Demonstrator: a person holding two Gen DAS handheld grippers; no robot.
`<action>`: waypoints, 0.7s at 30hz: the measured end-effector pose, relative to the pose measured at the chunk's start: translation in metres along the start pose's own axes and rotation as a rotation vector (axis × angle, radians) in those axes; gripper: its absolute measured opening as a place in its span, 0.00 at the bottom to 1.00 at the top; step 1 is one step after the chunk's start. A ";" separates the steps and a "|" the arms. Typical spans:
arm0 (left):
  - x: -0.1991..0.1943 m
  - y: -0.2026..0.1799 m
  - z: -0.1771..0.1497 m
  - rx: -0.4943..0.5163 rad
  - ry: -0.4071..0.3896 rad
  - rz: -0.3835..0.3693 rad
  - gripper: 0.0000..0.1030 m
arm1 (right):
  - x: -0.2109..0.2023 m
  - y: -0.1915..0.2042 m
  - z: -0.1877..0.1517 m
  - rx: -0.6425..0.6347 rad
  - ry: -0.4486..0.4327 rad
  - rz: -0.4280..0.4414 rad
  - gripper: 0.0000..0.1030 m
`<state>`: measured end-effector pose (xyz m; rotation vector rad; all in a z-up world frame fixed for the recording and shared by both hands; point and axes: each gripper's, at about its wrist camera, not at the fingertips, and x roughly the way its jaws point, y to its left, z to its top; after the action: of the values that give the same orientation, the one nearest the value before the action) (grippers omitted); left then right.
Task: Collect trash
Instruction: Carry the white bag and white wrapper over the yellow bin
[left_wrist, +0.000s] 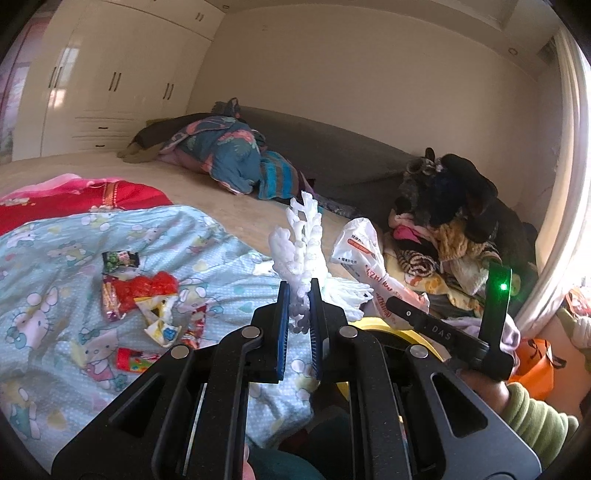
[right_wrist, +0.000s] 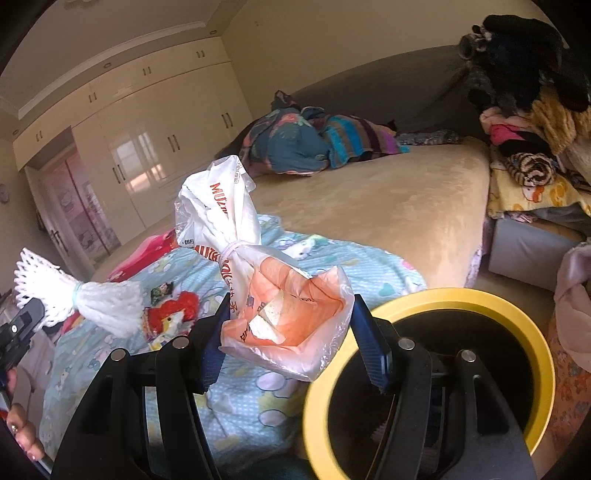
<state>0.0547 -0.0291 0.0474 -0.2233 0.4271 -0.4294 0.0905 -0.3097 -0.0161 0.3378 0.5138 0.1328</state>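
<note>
My left gripper (left_wrist: 300, 303) is shut on a white foam fruit net (left_wrist: 301, 243), held up above the blue Hello Kitty quilt (left_wrist: 55, 258); the net also shows in the right wrist view (right_wrist: 79, 301). My right gripper (right_wrist: 291, 328) has its jaws wide apart around a white and orange plastic bag (right_wrist: 266, 295), tied in the middle, beside the yellow-rimmed black bin (right_wrist: 517, 321). Whether the fingers press the bag I cannot tell. Several snack wrappers (left_wrist: 144, 291) lie on the quilt, left of the left gripper.
A beige bed (right_wrist: 388, 206) carries a heap of blue bedding (right_wrist: 295, 144). A pile of clothes (left_wrist: 443, 221) sits at the right. White wardrobes (left_wrist: 110, 85) stand at the back. An orange bag (left_wrist: 535, 365) is on the floor.
</note>
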 end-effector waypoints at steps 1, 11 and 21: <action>0.000 -0.002 -0.001 0.003 0.002 -0.003 0.06 | -0.001 -0.003 0.000 0.003 0.000 -0.005 0.58; 0.007 -0.023 -0.007 0.047 0.027 -0.033 0.06 | -0.013 -0.031 -0.005 0.044 0.000 -0.068 0.58; 0.017 -0.038 -0.017 0.081 0.057 -0.050 0.06 | -0.018 -0.063 -0.017 0.101 0.020 -0.141 0.58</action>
<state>0.0474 -0.0728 0.0377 -0.1436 0.4599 -0.5017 0.0686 -0.3676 -0.0434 0.3978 0.5637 -0.0259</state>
